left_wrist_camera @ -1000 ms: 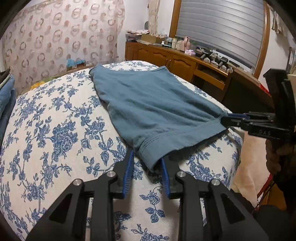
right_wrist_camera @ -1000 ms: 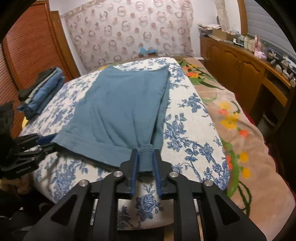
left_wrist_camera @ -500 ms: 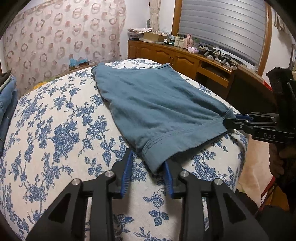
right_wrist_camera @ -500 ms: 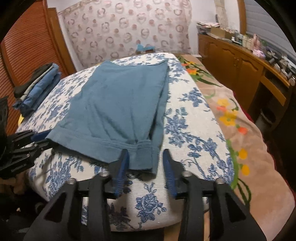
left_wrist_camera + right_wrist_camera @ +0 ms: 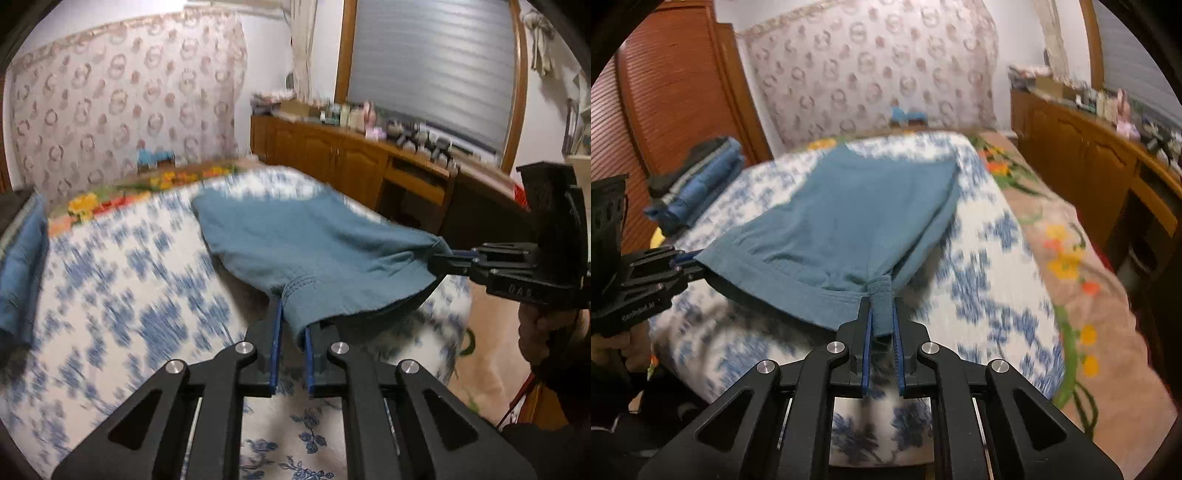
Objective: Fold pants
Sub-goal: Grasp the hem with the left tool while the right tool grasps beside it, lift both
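Both our tongs, left gripper and right gripper, clamp the pants hem corners at the bed edge; soft, light cloth, sagging between.

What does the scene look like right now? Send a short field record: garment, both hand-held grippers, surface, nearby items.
garment: blue pants, near hem lifted, far end resting on bed
left hand-held gripper: shut on one near hem corner of the pants
right hand-held gripper: shut on the other near hem corner
surface: bed with blue floral cover
nearby: stack of folded clothes on the bed's left side in the right wrist view
fold: not yet made
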